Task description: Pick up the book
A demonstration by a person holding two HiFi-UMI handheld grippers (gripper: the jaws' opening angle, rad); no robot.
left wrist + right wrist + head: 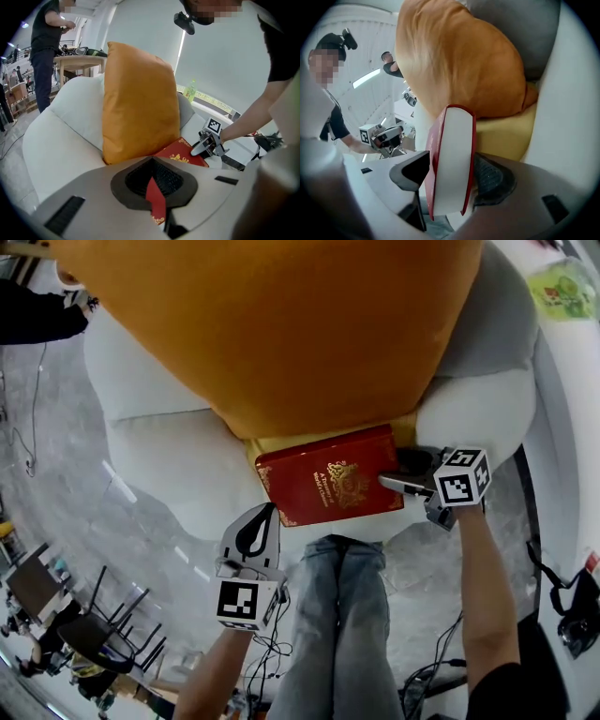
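Both short ends of the book (pixel 328 486) have company. At the left, the left hand-held gripper (pixel 271 510) points down at the book's near left corner; whether it touches there I cannot tell. It is clenched, the tips meeting with nothing caught in them. In the left gripper view a sliver of red cover with gold trim shows through the slit behind the tips.

Ahead of this hand-held gripper and to its right, the book lies flat on the seat of the white sofa (pixel 159 456). Its red cover with a gold emblem faces up, and its far edge is tucked under an orange cushion (pixel 281 324). A yellow pad (pixel 506 136) lies under the cushion, just beyond the book.

At the right, the right hand-held gripper (pixel 401 474) is released. Its jaws are spread wide and straddle the book's right end, one jaw at each cover with the white page block between them. The pads sit just beside the covers, and no squeeze shows. Legs (pixel 342 615) in jeans stand between the two hand-held grippers, nearer the camera.
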